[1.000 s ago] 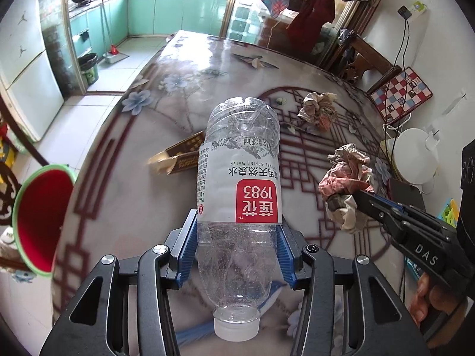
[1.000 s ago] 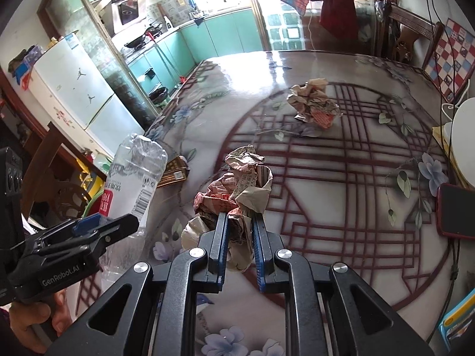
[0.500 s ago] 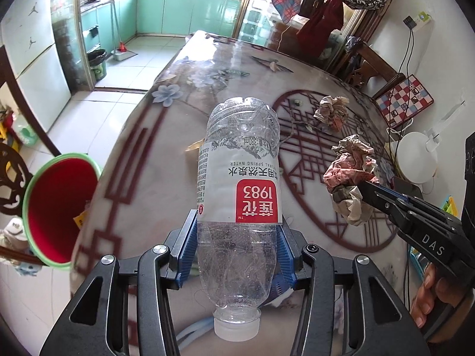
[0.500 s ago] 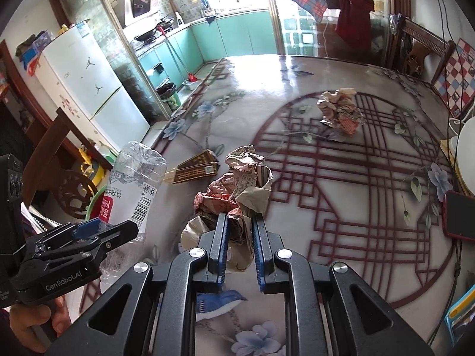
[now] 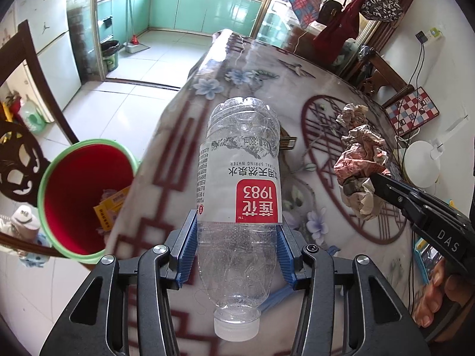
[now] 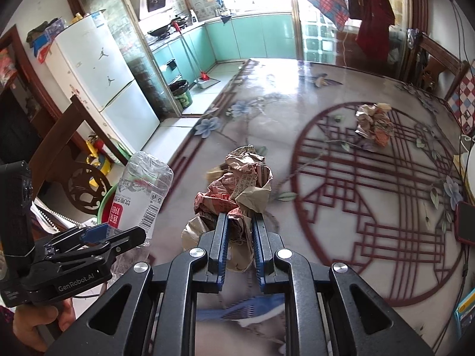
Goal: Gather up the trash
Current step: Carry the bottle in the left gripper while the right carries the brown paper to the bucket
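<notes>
While the left claw (image 5: pixel 237 255) grips the bottle (image 5: pixel 239 195) and the right claw (image 6: pixel 240 237) pinches the paper wad (image 6: pixel 237 187), centre each above the red bin (image 5: pixel 80 198) beside the counter (image 5: pixel 297 95) before letting go

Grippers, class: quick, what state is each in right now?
Left gripper: closed on the plastic water bottle.
Right gripper: closed on the crumpled paper wad.

- A home: dining table (image 6: pixel 341 112) with a flower-patterned top, carved wooden chair (image 5: pixel 17 136) beside it
- Open kitchen behind, with teal cabinets (image 6: pixel 255 38), a white fridge (image 6: pixel 98 68) and a wok (image 6: pixel 158 31)
</notes>
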